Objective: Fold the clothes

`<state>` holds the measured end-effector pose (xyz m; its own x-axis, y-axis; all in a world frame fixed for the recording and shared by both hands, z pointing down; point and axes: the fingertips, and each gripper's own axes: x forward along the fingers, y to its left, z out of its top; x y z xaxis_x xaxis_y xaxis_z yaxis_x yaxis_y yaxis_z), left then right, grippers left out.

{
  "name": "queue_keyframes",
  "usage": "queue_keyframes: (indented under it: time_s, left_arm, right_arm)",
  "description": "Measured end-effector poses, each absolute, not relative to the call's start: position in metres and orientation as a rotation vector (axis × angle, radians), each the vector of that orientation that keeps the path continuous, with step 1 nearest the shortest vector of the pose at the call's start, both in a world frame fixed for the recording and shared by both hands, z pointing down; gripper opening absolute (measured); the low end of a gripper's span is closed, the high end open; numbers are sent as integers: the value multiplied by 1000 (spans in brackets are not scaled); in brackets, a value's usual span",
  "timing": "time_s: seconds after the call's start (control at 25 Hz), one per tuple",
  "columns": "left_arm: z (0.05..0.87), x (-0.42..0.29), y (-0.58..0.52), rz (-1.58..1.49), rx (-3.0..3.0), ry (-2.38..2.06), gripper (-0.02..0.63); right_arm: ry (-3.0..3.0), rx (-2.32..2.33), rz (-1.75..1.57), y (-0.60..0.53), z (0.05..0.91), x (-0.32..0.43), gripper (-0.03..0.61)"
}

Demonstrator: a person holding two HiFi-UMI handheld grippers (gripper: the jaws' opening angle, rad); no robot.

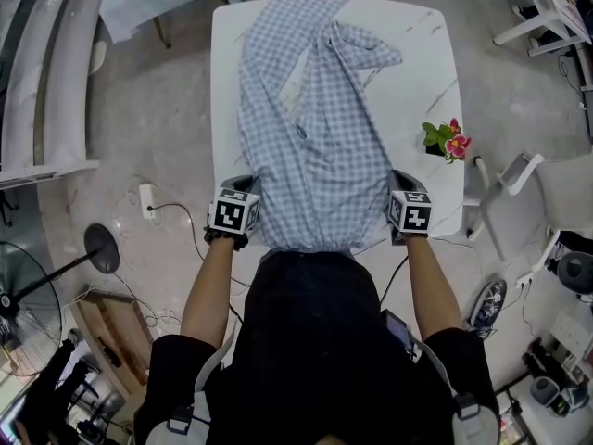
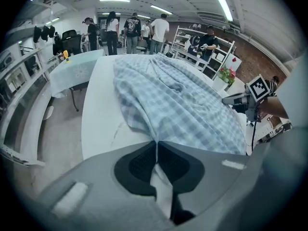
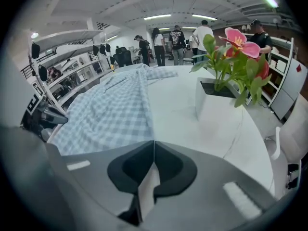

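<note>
A blue-checked shirt (image 1: 310, 146) lies lengthwise down the white table (image 1: 435, 54), rumpled at the far end, its near hem hanging over the front edge. My left gripper (image 1: 252, 193) is shut on the hem's left corner; in the left gripper view the checked cloth (image 2: 178, 105) runs straight into the closed jaws of the left gripper (image 2: 157, 142). My right gripper (image 1: 394, 191) is at the hem's right corner. In the right gripper view the right gripper (image 3: 154, 142) is shut with a pale strip of cloth between its pads, and the shirt (image 3: 115, 109) spreads away to the left.
A small potted plant with pink flowers (image 1: 445, 140) stands near the table's right edge, close to my right gripper (image 3: 231, 57). A white chair (image 1: 519, 193) is right of the table, a fan (image 1: 28, 286) and a power strip (image 1: 148, 202) on the floor left. Several people (image 2: 132, 32) stand far behind.
</note>
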<state>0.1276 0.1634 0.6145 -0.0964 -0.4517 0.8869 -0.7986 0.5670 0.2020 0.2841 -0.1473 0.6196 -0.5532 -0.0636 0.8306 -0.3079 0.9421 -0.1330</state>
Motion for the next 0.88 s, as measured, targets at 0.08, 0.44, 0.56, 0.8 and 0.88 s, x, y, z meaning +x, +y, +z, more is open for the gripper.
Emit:
queue_keyframes:
  time_s: [0.08,0.44,0.56,0.8,0.88]
  left_arm:
    - [614,127,164,410,1033,-1737,20]
    - [612,125,179,383,992,-1750,20]
    - [612,126,186,373,986,-1753,20]
    - [610,126,201,301,991,-1752,21]
    - [608,126,201,263,1008,-1746,21]
  right_arm:
    - [-2143,266,318,-152,621,285,8]
    - [-2127,292,277,-174,621,292,8]
    - [-2120,308,262,-174,622,294,8]
    - [-2103,351,239,-172,623,294,8]
    - [-2094,358,233,-173,623,293,8]
